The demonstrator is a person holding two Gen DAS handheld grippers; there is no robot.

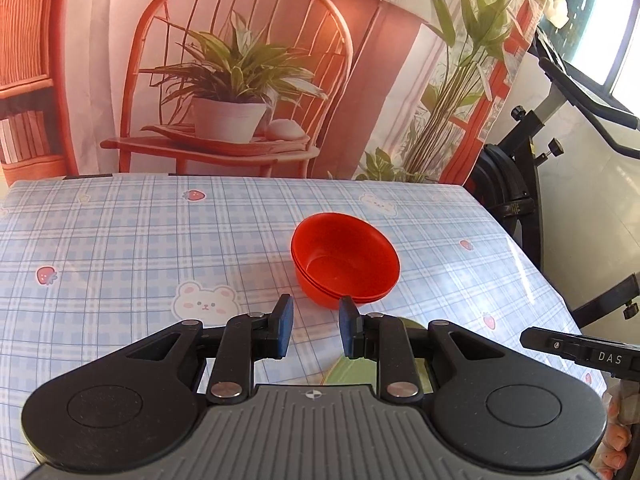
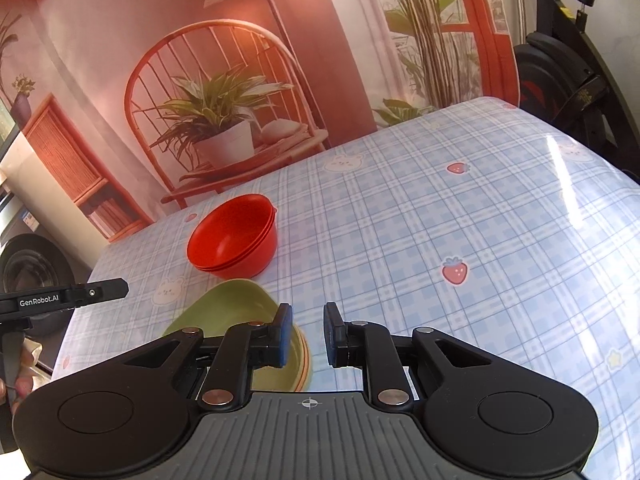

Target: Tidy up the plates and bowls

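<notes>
A stack of red bowls sits on the checked tablecloth, also in the right wrist view. A stack of green plates, with an orange edge showing beneath, lies just in front of the bowls; in the left wrist view only a sliver of the green plates shows behind my fingers. My left gripper is open and empty, hovering just short of the red bowls. My right gripper is open and empty, its left finger over the right rim of the green plates.
The table has a blue plaid cloth with strawberries and bears. A printed backdrop hangs behind it. An exercise bike stands past the right edge. The other gripper's tip shows at right.
</notes>
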